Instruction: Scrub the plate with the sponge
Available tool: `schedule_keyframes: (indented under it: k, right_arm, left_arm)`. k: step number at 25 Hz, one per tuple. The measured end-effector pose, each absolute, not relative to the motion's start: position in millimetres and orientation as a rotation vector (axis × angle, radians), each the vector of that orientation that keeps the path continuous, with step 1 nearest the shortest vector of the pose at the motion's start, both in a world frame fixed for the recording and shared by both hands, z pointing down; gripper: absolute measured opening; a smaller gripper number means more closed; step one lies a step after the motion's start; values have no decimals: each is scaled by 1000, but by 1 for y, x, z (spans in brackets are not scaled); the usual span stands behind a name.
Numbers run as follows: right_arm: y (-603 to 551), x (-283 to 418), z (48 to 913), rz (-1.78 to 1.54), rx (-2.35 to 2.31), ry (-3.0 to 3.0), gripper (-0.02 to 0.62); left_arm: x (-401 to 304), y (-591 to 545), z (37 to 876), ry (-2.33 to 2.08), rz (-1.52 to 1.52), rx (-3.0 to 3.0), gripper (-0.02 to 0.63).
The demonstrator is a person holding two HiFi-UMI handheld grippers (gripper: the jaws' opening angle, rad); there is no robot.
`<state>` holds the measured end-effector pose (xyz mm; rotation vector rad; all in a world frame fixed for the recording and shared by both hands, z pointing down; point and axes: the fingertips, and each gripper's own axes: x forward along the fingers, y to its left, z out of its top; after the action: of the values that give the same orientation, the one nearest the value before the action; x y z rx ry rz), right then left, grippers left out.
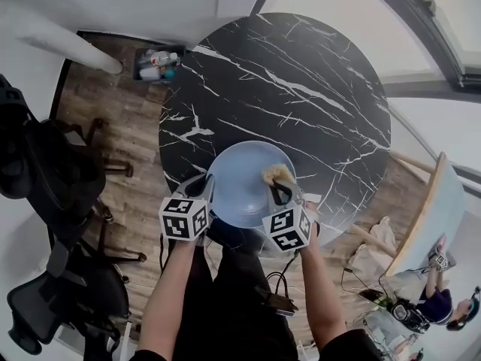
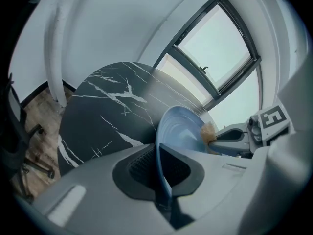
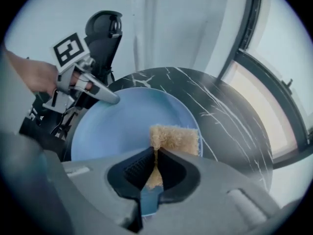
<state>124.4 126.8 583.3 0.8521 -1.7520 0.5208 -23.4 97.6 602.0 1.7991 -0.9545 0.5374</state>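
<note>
Round black marble table [image 1: 301, 89] with white veining fills the middle of the head view, wood floor [image 1: 128, 126] to its left, black office chairs [image 1: 45, 179] at far left, a small bin of bottles [image 1: 158, 62] at upper left. Blue plate [image 1: 240, 190] sits lower centre, over the table's near edge; can't tell if it rests on the top. Left gripper [image 1: 204, 188] is clamped on the plate's left rim: in its own view the rim runs edge-on between the pads, jaws nearly together on it. Right gripper [image 1: 279, 190] comes in from the lower right, pointing steeply down, jaws pinching the tan sponge [image 1: 276, 174]. Sponge lies against the plate's face on the right side, close to the rim. Both marker cubes sit just below the plate, well apart.
</note>
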Motion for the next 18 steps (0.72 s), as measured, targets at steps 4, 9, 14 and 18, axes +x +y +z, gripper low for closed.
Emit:
schedule_keyframes:
  k: [4,9,14,18]
  right_arm:
    - [99,139,592,526,926,-1693,25]
    - [86,135,603,549,917,-1643,25]
    - [87,133,604,533,889,-1634,25]
    - [87,130,605,517,869,-1629,25]
  left_arm:
    - [-23,97,602,-950,538,1805,14]
    - [-24,97,601,-945,534,1809,14]
    - [-23,97,602,-949,533,1807,14]
    - [-23,97,602,-951,531,1801,14]
